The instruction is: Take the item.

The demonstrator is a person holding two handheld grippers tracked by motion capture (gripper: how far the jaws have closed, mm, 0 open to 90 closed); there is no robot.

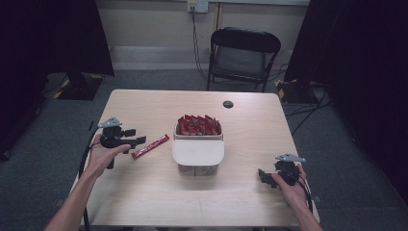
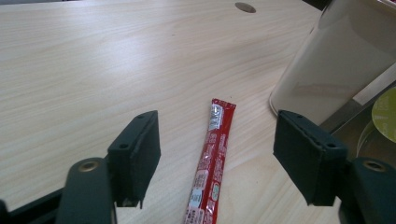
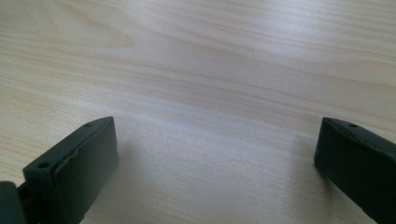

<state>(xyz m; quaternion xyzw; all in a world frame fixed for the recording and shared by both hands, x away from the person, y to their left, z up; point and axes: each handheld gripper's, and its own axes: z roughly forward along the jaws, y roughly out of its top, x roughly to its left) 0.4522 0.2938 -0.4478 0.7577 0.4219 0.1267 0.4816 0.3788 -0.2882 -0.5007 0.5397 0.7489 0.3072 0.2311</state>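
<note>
Lying flat on the table [image 1: 144, 192] toward its left edge, a red sachet stick [image 1: 150, 147], slanted, its upper end pointing toward the container [image 1: 198, 156] at the surface's centre. Left gripper [image 1: 139, 140] held just beside the lower end of the stick, jaws spread wide, nothing between the pads. Confirmed in the left gripper view: left gripper [image 2: 217, 161] wide apart with the red sachet stick [image 2: 212, 170] lying lengthwise on the wood in the gap, touching neither pad; contact with the table visible, contact with the jaws none. Pale wall of the container [image 2: 322, 79] close on the right side of that view. Container's front half covered by a pale lid, rear half open and packed with red sachets [image 1: 198, 125], standing upright. Right gripper [image 1: 263, 176] near the right front corner of the surface, well apart from the container and the stick, held low. Right gripper view: right gripper [image 3: 215, 158] gaping wide over bare wood, holding nothing. Small dark round cap [image 1: 228, 104] near the far edge.
</note>
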